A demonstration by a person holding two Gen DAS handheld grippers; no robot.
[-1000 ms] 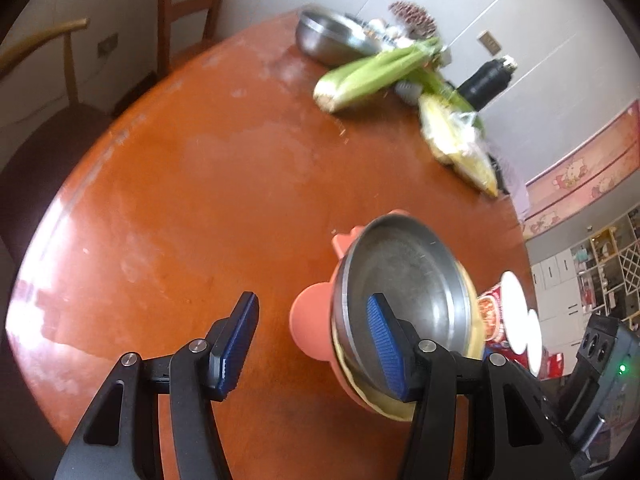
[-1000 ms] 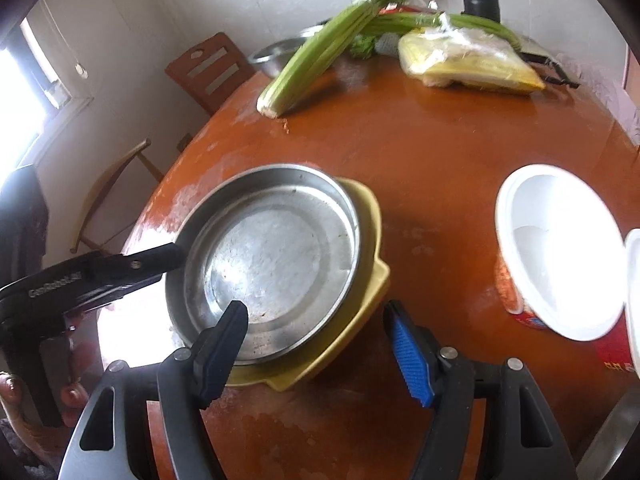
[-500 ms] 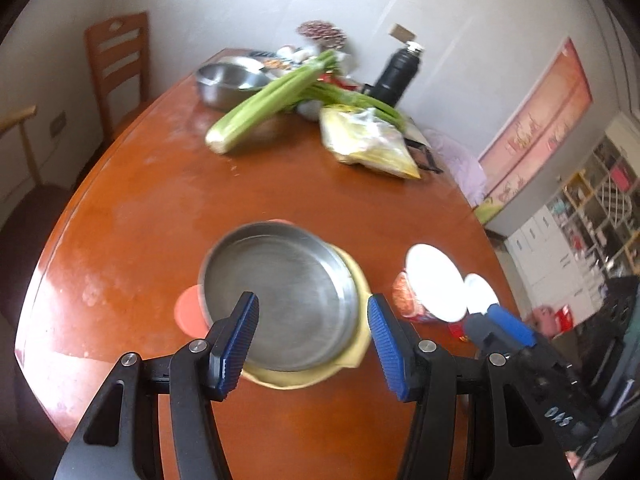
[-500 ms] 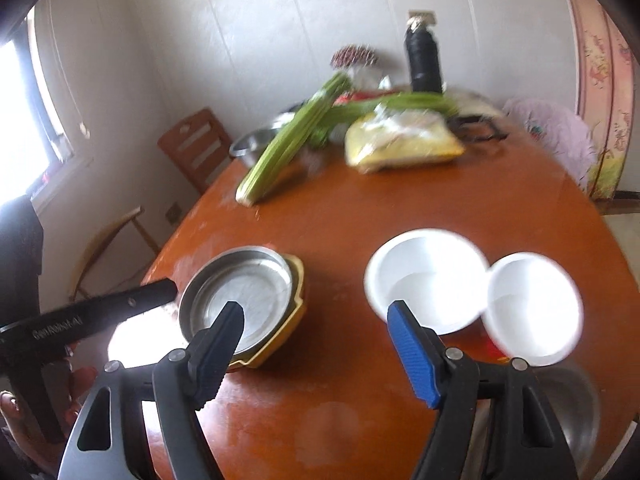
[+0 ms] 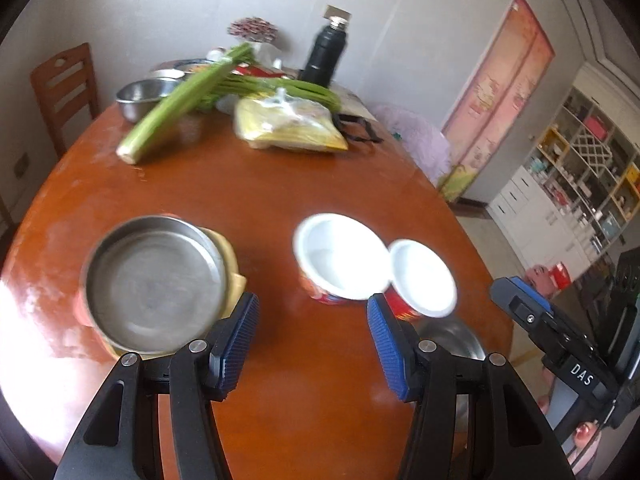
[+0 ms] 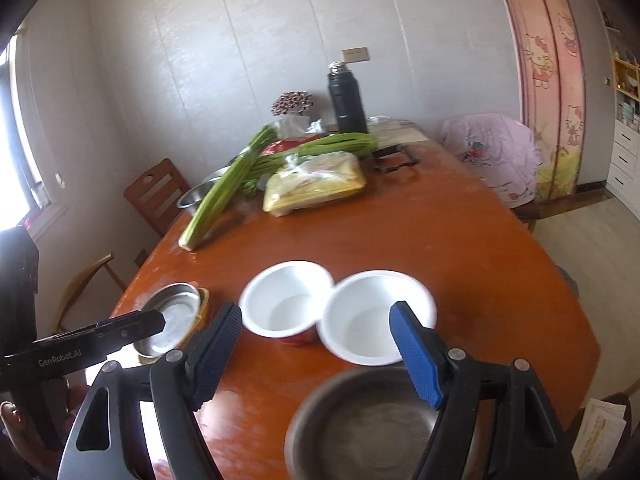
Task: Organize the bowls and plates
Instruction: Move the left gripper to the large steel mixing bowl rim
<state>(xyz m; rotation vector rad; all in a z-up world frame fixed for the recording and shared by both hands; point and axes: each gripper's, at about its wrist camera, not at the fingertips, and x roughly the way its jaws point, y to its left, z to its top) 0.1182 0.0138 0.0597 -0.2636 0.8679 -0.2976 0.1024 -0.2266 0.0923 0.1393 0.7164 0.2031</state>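
Observation:
A steel plate sits stacked on a yellow plate at the near left of the brown table; the stack also shows in the right wrist view. Two white bowls with red outsides stand side by side to its right, also in the right wrist view. A steel bowl sits at the table's near edge. My left gripper is open and empty above the table between the stack and the bowls. My right gripper is open and empty, above the steel bowl.
At the far end lie a celery stalk, long green beans, a bagged yellow packet, a steel basin and a dark flask. Wooden chairs stand left; a chair draped in pink cloth stands right.
Both grippers have pulled back and up from the plate stack. The view now takes in the two white bowls and the steel bowl. The plates have not moved.

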